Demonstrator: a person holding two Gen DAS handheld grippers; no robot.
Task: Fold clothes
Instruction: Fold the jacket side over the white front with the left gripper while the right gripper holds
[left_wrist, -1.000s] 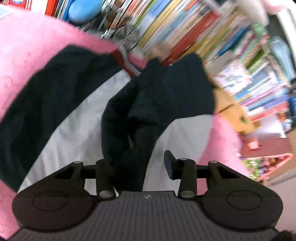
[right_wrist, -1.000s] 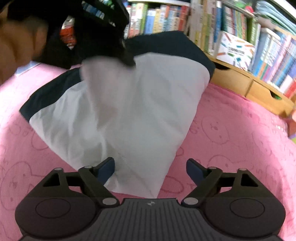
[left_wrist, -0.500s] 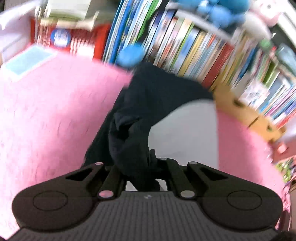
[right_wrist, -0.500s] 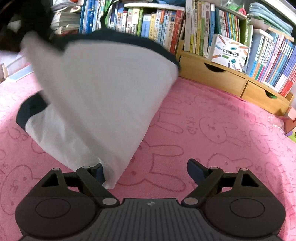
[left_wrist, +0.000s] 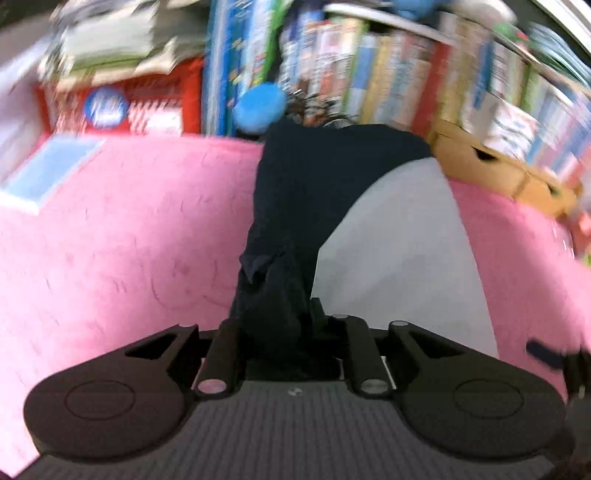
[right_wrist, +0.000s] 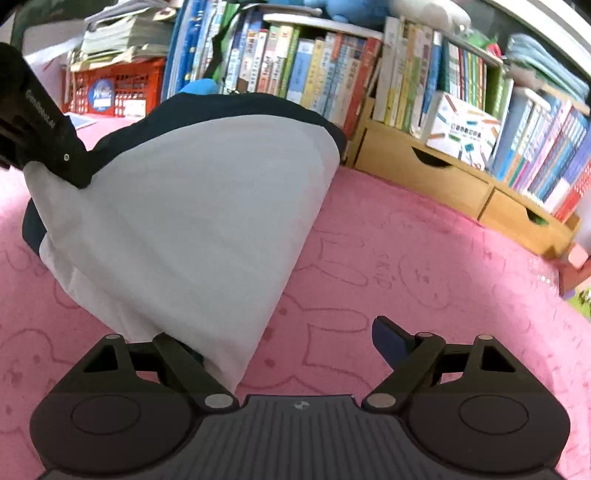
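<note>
The left tongs (left_wrist: 284, 332), jaws opening, pinch the garment's (right_wrist: 192, 206) navy fold at twelve o'clock; the right tongs (right_wrist: 291, 347) stand spread, white cloth hanging at ten o'clock.

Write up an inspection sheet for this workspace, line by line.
Surface: pink bunny-print cover, bare to the right.
Job's things: navy-and-white garment, one side lifted and draped over.
Clutter: blue-white flat item at left edge.
Grippers: left gripper jaws opening, dark fabric between them; right gripper open, garment hem beside its left finger.
Cables: nothing seen.
Surroundings: bookshelf, wooden drawers, red crate.
</note>
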